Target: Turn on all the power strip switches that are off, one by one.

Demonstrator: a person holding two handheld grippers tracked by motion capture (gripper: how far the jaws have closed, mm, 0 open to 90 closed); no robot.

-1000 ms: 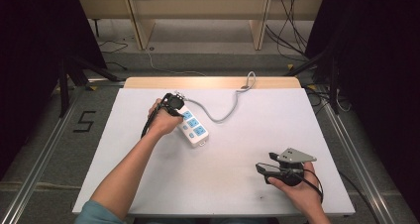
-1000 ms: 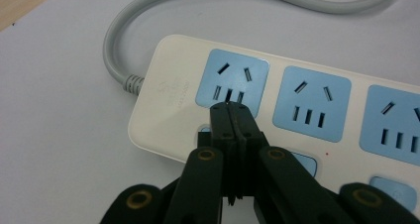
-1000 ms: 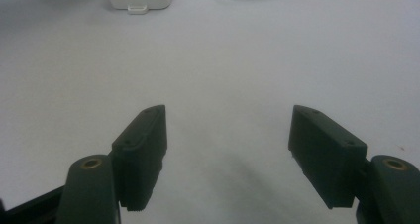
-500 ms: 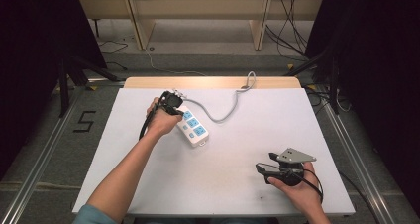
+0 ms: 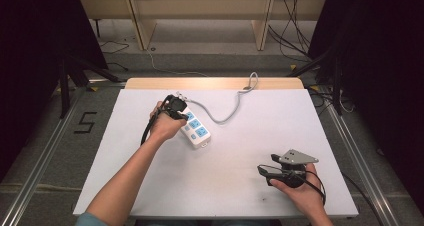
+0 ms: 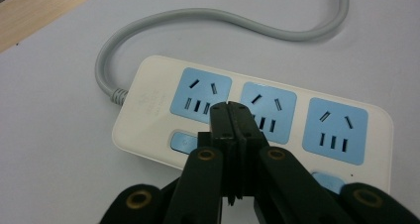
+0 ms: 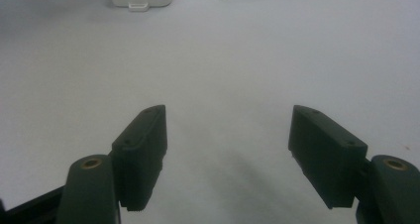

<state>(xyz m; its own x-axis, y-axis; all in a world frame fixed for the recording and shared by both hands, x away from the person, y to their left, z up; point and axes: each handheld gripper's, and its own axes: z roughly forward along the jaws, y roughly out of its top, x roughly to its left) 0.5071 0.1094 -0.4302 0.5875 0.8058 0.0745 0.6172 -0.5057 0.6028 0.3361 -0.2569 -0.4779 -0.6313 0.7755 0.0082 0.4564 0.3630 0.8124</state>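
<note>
Over power strip [image 6: 247, 120], left gripper [image 6: 233, 117] closed, right gripper [image 7: 228, 140] spread

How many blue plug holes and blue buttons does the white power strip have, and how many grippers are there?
Blue sockets on the power strip: 3, the first at
Blue buttons: 2 in sight, one at; a third may hide behind the jaws
Grippers: 2, left gripper and right gripper
Total: 7

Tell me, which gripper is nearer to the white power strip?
Left. The left gripper, jaws shut, sits right over the power strip, between its blue sockets. The right gripper, jaws open, rests well apart near the table's front right.
</note>
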